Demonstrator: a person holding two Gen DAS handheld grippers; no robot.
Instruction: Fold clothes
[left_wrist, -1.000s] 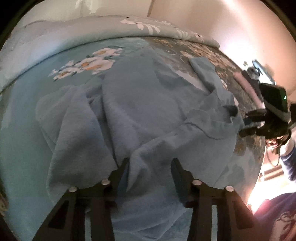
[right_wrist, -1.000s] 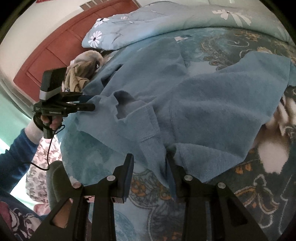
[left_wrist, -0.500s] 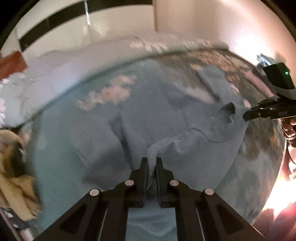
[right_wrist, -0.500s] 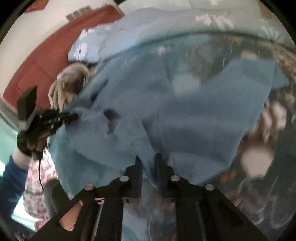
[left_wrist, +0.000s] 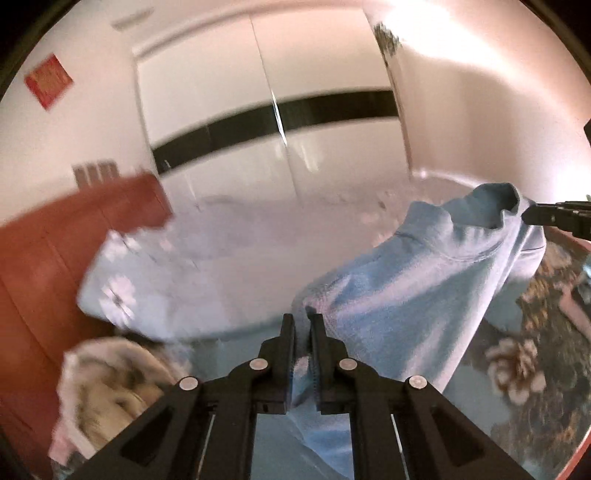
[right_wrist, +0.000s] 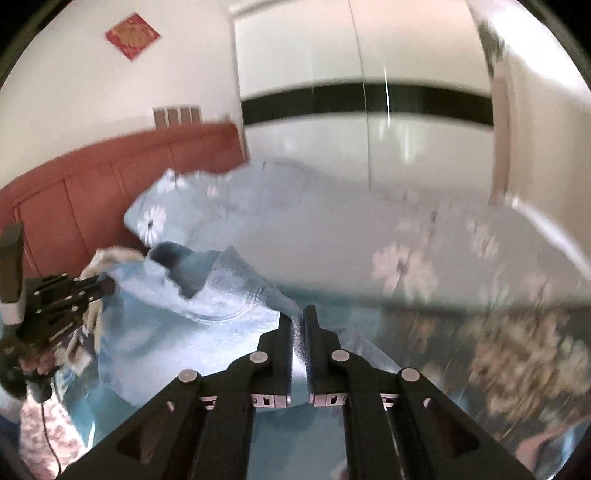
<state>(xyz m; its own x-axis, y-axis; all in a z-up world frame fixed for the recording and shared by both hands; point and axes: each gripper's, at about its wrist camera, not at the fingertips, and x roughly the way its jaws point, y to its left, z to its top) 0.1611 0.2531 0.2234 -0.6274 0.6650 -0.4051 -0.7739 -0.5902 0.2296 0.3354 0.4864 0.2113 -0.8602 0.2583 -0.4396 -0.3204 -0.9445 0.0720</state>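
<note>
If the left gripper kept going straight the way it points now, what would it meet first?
Beyond the blue sweatshirt clamped in the left gripper, probably the floral duvet heaped on the bed, with the white wardrobe farther behind; blur makes depth uncertain.

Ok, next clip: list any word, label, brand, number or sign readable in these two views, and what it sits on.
None can be read.
Red square paper sign with gold marks on the white wall: too blurred to read.
Same sign in the left wrist view: blurred too.
Black left gripper body, seen from the right wrist: small markings, illegible.
Light blue fleece sweatshirt: no print or tag visible.
</note>
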